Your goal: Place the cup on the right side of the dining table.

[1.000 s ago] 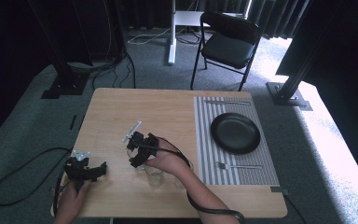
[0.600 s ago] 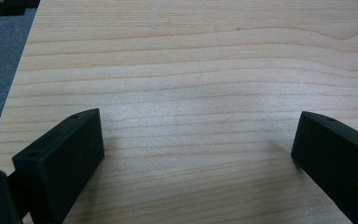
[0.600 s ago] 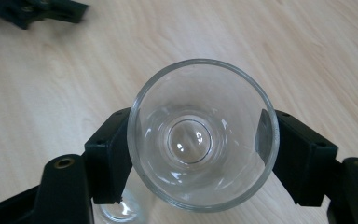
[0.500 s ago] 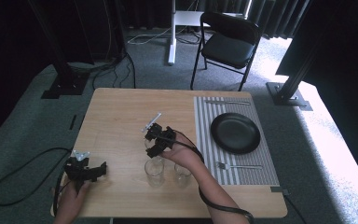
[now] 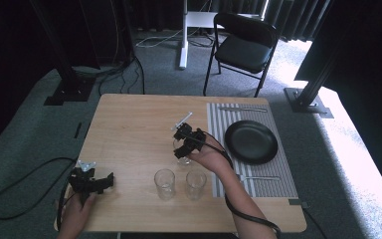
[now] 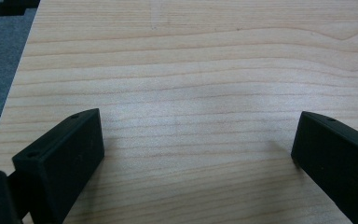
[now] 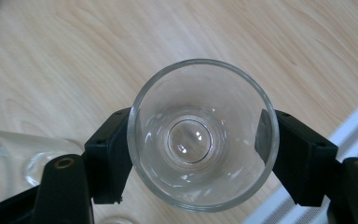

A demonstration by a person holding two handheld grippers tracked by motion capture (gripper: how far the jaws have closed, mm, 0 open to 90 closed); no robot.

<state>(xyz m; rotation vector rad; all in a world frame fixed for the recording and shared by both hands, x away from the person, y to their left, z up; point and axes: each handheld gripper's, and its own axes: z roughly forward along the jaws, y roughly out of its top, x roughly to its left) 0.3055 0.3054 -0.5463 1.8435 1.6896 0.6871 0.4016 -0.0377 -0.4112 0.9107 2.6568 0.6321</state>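
- High view: the right claw point(image 5: 183, 142) sits over the middle of the worktop point(image 5: 129, 124), just off the left edge of the striped mat point(image 5: 219, 124), and pinches a clear glass point(image 5: 181, 153) by its sides.
- High view: two more empty glasses stand side by side near the worktop's near edge, the left glass point(image 5: 164, 183) and the right glass point(image 5: 196, 184), close to each other and a little nearer the person than the held one.
- High view: a black plate point(image 5: 251, 141) lies on the mat toward the right edge of the worktop; a black chair point(image 5: 243, 47) stands on the floor beyond the far edge.
- High view: the left claw point(image 5: 102, 182) rests at the near left corner of the worktop, well apart from the glasses.
- Left gripper view: the left claw's jaws stand spread wide over bare wood, nothing between them.
- Right gripper view: the held glass is seen from above, upright, mouth open to the camera, a black jaw pressed against each side of its wall; the mat's stripes show at the lower right.
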